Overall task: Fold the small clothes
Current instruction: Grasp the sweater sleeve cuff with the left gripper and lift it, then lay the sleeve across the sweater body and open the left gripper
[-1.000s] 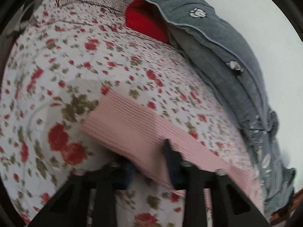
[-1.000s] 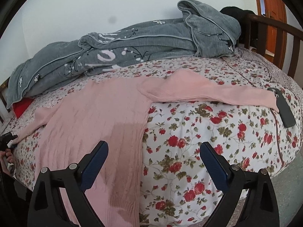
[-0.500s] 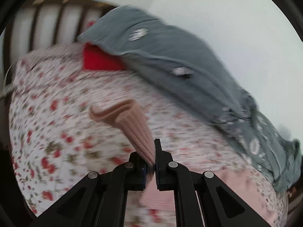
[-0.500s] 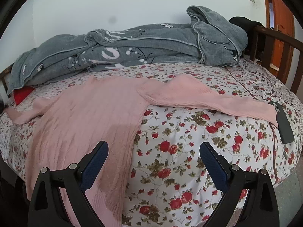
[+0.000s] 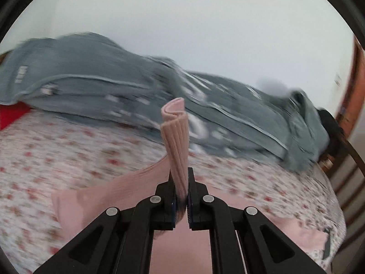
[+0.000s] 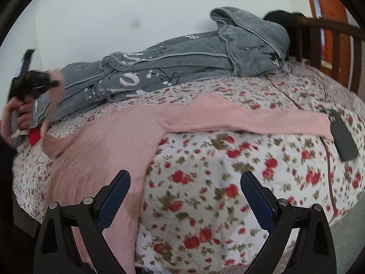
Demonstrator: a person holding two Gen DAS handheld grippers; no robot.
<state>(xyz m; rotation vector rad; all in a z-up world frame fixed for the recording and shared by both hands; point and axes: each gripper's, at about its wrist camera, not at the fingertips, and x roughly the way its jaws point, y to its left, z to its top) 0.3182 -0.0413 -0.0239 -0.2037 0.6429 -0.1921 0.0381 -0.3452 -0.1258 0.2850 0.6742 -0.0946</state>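
A pink ribbed sweater lies spread on the floral bed, its body hanging over the front edge and its right sleeve stretched out flat. My left gripper is shut on the left sleeve cuff, which stands up from between the fingers, lifted above the bed. From the right wrist view the left gripper shows at the far left with the sleeve trailing down from it. My right gripper is open and empty, in front of the bed's edge by the sweater body.
A grey quilt is heaped along the wall side of the bed. A dark phone lies by the right sleeve's cuff. A red cushion sits at the left. A wooden bed frame rises at the right.
My left gripper closed on the left sleeve cuff, lifted it off the bed and swung it round toward the sweater body. My right gripper stayed open and shifted slightly.
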